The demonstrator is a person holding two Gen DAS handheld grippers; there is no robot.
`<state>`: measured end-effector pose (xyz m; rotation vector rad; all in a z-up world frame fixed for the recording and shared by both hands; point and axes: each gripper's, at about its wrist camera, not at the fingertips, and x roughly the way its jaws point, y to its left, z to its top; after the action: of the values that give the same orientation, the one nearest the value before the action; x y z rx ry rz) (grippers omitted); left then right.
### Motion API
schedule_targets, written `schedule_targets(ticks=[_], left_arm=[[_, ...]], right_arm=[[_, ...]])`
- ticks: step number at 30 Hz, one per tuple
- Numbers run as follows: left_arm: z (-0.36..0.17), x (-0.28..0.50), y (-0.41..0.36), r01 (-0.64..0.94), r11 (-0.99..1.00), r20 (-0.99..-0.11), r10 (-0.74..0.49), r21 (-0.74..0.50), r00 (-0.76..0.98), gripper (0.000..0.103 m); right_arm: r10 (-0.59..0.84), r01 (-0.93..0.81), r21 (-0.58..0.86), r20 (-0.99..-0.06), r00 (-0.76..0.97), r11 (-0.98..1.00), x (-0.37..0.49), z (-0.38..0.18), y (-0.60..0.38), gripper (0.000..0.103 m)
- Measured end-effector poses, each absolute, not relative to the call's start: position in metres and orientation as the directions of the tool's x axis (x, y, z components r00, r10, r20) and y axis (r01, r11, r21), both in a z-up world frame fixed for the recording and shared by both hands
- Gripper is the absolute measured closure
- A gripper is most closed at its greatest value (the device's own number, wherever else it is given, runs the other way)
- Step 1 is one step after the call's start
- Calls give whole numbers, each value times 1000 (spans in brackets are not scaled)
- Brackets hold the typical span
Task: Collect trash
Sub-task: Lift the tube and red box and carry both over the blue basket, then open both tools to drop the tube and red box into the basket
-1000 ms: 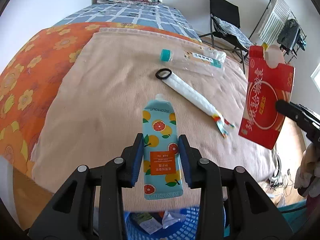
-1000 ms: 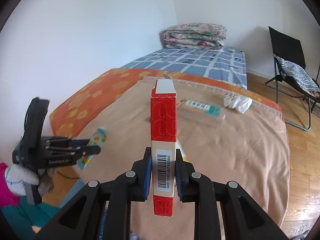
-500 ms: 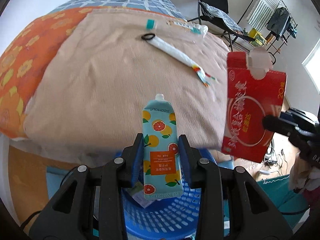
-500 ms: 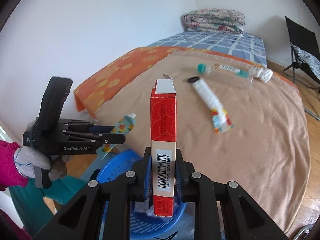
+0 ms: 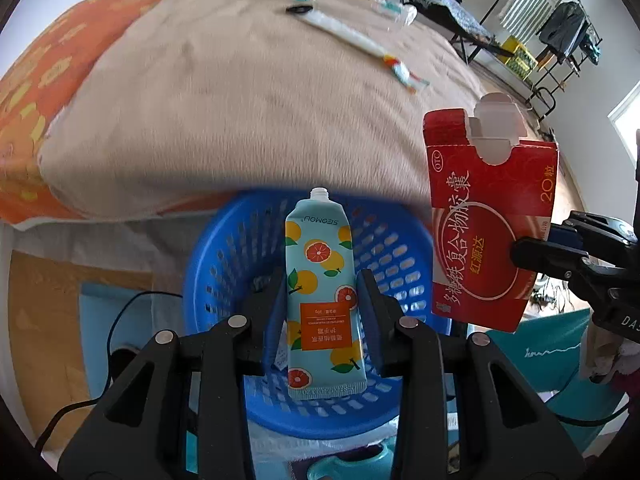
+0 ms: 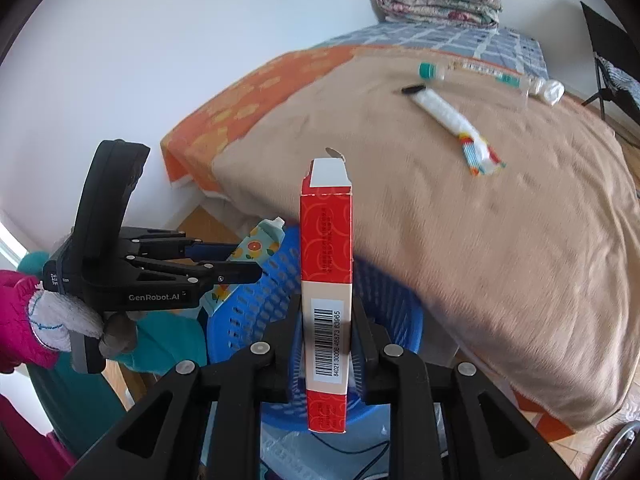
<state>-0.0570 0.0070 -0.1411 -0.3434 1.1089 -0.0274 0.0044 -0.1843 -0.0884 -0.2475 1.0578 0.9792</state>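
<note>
Both grippers have been lowered from over the bed to above the blue perforated plastic basket (image 5: 224, 264). Left gripper (image 5: 320, 300): clamped on pale-blue fruit-printed tube (image 5: 320, 280). Right gripper (image 6: 326, 332): clamped on red cardboard box (image 6: 326, 280). Beige blanket (image 6: 500, 220), far edge: white crumpled tube (image 6: 448, 116), clear plastic bottle (image 6: 480, 72).

Lettering we can read
We read "SEOMOU" on the tube (image 5: 320, 292), "GenRobot.AI" on the left gripper (image 6: 240, 264), and "OTC" and "20" on the box (image 5: 486, 236).
</note>
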Motion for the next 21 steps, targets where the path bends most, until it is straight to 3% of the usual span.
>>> schedule_targets(ticks=[21], left_arm=[[-166, -69, 1, -152, 952, -903, -191, -266, 385, 68]], right_arm=[[496, -774, 256, -864, 85, 579, -7, -113, -174, 77]])
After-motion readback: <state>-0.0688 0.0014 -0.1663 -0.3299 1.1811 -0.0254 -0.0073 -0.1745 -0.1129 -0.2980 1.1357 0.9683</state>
